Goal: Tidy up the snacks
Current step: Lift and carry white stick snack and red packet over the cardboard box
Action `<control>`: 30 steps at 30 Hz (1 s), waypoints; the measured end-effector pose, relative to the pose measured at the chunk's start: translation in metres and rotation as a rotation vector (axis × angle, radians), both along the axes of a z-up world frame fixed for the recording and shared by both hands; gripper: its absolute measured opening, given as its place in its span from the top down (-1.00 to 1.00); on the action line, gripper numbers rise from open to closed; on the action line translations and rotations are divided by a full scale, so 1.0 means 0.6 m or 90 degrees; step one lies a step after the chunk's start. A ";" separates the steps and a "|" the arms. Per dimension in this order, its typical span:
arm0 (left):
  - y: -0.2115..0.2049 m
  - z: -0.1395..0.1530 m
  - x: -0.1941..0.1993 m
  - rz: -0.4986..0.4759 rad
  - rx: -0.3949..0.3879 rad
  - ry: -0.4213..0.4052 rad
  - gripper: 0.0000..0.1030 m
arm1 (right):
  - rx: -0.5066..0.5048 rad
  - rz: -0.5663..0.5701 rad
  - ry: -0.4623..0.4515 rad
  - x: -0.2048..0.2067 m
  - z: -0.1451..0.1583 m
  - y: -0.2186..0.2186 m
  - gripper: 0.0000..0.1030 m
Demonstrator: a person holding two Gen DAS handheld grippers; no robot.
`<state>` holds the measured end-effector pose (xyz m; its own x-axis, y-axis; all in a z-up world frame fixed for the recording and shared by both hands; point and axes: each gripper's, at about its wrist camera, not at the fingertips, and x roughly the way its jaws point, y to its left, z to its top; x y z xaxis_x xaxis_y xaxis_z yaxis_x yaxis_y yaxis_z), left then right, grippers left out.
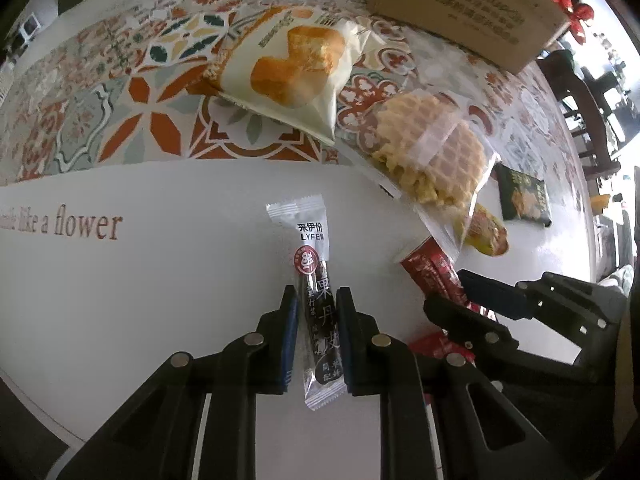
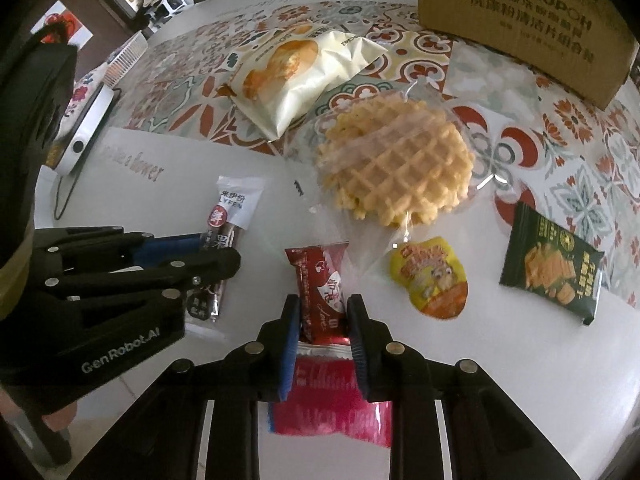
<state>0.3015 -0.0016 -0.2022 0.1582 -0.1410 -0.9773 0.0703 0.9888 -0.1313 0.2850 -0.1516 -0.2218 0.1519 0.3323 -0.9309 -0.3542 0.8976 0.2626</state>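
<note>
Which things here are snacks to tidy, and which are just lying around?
Snacks to tidy: stick snack, red packet, waffle bag, bread bag, yellow pouch, green packet.
Lying about: cardboard box, white device.

The white desk (image 2: 520, 360) wears a patterned tile cloth (image 2: 500, 148). On it lie a waffle pack (image 2: 396, 168), bread bag (image 2: 304, 76), cardboard box (image 2: 520, 28) and small snack packets (image 2: 550, 264)
</note>
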 end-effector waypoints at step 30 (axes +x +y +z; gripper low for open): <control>-0.079 0.244 0.006 -0.111 -0.041 -0.282 0.63 | 0.035 -0.110 -0.229 -0.010 0.236 -0.094 0.52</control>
